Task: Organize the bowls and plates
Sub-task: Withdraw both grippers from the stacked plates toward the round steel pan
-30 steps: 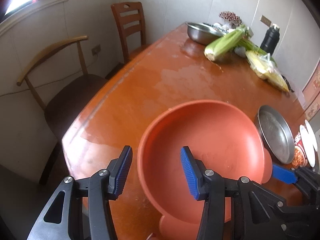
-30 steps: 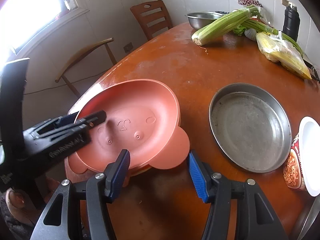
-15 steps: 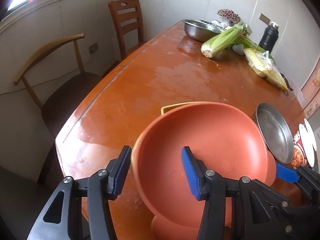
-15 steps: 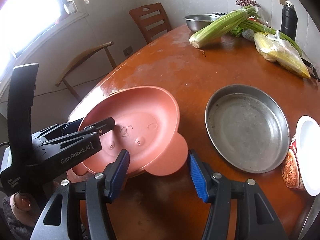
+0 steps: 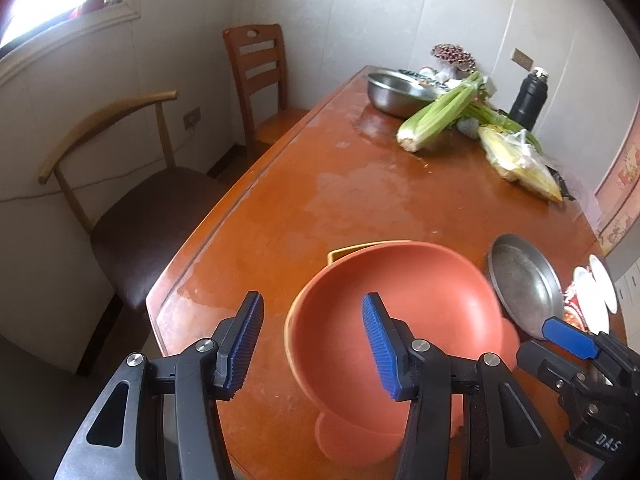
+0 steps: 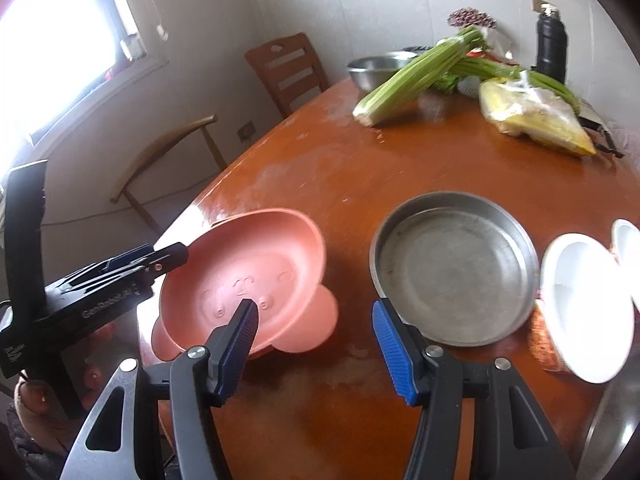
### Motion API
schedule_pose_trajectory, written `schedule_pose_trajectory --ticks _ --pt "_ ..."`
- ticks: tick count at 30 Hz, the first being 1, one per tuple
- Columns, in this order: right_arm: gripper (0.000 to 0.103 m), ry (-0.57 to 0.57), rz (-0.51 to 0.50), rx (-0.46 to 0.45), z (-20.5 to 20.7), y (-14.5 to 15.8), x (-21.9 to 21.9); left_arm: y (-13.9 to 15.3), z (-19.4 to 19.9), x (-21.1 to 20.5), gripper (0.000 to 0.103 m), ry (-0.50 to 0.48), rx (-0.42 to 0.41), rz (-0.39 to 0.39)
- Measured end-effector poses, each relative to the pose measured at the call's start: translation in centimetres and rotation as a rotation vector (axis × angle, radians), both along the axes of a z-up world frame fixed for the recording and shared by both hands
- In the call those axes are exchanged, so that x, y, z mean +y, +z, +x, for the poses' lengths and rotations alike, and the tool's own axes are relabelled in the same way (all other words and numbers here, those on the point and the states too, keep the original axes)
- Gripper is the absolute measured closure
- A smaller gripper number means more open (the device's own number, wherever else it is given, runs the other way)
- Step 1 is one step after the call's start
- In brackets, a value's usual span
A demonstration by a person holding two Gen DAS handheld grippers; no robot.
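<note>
Right wrist view: left tongs (image 6: pixel 176 254) clamped on pink pig-face bowl's (image 6: pixel 244 280) rim, bowl tilted over desk (image 6: pixel 320 168) corner beside steel pan (image 6: pixel 452 268); right tongs (image 6: pixel 314 344) released, empty.

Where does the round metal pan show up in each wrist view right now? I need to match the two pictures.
Left wrist: metal pan at right, just beyond the pink bowl.
Right wrist: metal pan centre-right, between pink bowl and white lid.
Shared landmark: celery at the far end of the table.
</note>
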State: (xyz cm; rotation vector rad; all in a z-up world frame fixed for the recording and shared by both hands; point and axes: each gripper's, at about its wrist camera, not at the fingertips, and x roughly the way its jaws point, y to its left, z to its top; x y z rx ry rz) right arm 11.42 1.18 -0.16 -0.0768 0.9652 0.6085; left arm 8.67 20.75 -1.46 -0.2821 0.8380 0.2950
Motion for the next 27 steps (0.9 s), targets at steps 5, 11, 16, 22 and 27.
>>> schedule_pose_trajectory --ticks 5,11,16,22,27 --pt "0.044 -0.042 0.021 -0.020 -0.2 1.2 -2.1 1.7 -0.3 -1.5 0.050 -0.030 -0.019 0.027" --pt "0.044 -0.079 0.062 -0.052 -0.9 3.2 -5.1 3.6 -0.4 -4.1 0.050 -0.080 -0.043 0.057" --pt "0.043 -0.121 0.081 -0.078 -1.8 4.7 -7.7 4.9 -0.2 -6.7 0.050 -0.144 -0.056 0.063" --pt "0.043 -0.184 0.104 -0.105 -3.1 6.0 -10.8 6.5 0.1 -10.5 0.050 -0.266 -0.065 0.060" --pt "0.043 -0.234 0.122 -0.106 -4.0 6.5 -13.0 7.5 0.8 -14.2 0.050 -0.380 -0.054 0.066"
